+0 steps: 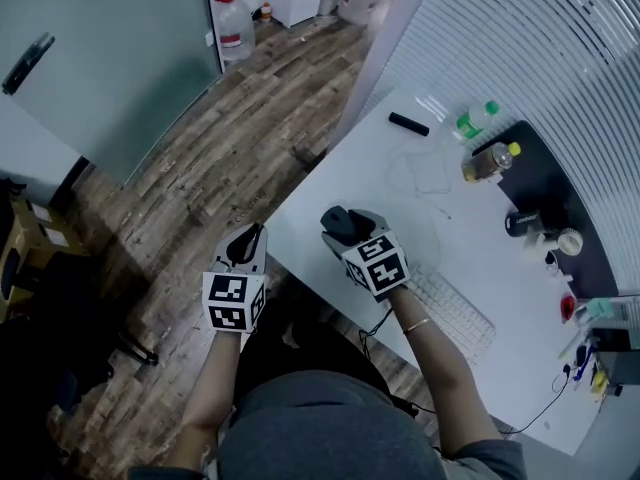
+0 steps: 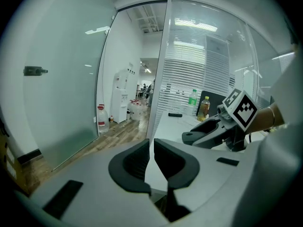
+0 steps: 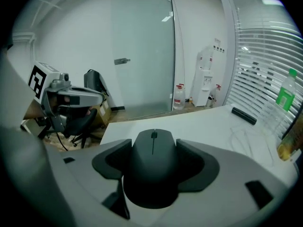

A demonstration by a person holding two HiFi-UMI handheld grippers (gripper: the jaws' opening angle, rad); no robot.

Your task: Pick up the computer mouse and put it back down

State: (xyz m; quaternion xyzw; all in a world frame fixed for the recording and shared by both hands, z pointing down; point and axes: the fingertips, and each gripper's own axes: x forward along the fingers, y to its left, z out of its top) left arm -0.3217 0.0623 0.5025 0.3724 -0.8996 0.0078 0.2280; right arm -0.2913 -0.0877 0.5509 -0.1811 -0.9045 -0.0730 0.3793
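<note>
**Inspector:** State of the right gripper (image 1: 340, 223) (image 3: 152, 156) to be recorded.

**Recorder:** It is clenched on the computer mouse (image 1: 346, 226) (image 3: 152, 174). One dark pad is pressed against each flank of the black mouse. The scroll wheel is turned away from the wrist, and the nose juts past the fingertips.

**Inspector:** Location of the mouse?

**Recorder:** It is seated squarely between the two fingers, over the near corner of the white desk (image 1: 340, 173). Contact between its underside and the desk cannot be confirmed. A white keyboard (image 1: 455, 313) is noted behind the fingers, beside the wrist. Well ahead of the fingertips, a yellow-capped bottle (image 1: 490, 160) and a green-capped bottle (image 1: 478, 118) are noted.

**Inspector:** And the left gripper (image 1: 245, 243) (image 2: 151, 162)?

**Recorder:** Its fingers are drawn together, with only a thin slit left between the pads. Nothing is grasped. It is held off the desk edge, above the wooden floor (image 1: 200, 158). The desk corner is seen just beyond its fingertips, and the right gripper is seen off to their right.
</note>
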